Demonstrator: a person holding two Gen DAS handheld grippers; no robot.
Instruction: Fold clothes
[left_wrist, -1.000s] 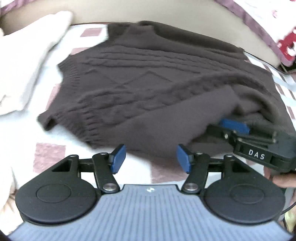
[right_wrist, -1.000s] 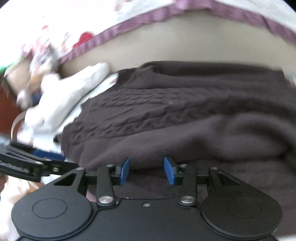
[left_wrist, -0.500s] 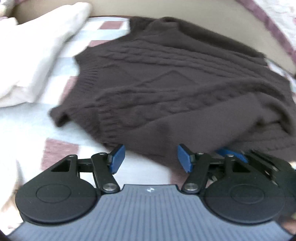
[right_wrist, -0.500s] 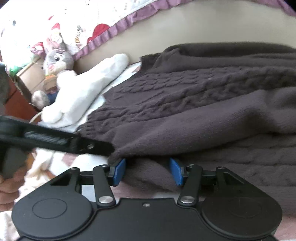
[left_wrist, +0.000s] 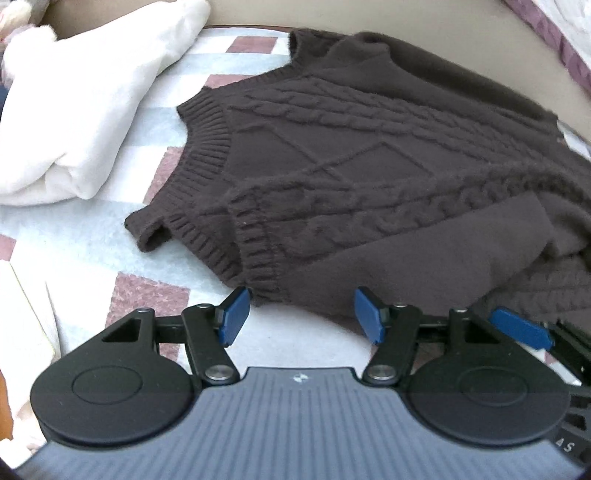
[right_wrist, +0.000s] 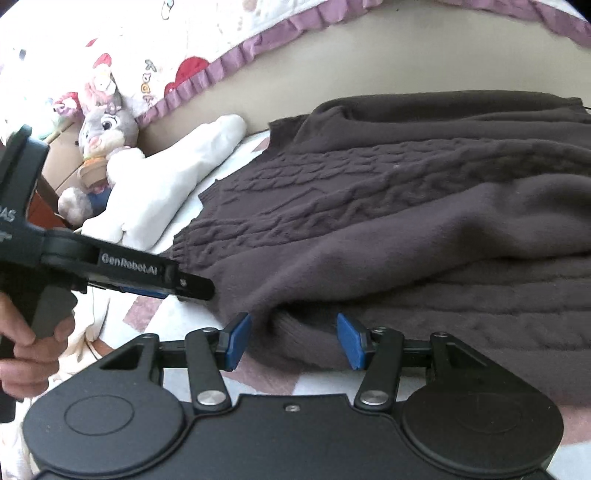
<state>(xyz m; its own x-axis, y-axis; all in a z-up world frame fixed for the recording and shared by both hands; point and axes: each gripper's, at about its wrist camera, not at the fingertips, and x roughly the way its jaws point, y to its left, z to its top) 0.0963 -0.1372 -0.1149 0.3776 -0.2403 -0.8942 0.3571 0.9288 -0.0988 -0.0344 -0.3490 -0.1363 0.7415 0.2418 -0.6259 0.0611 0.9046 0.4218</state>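
The dark brown cable-knit sweater (left_wrist: 369, 155) lies spread on the checked pink-and-white bed cover (left_wrist: 74, 243), just ahead of both grippers, with one smooth flap doubled over its near side. The left gripper (left_wrist: 301, 314) hovers with its blue pads apart at the ribbed hem corner, holding nothing. The right gripper (right_wrist: 293, 341) is likewise spread, its pads either side of a bunched fold at the near edge, not clamped on it. The knit is thick and floppy: a pinch might catch only the upper layer, so lifting would drag the fold askew. The white folded cloth (left_wrist: 92, 110), beyond and to the left gripper's left, could snag a wide swing.
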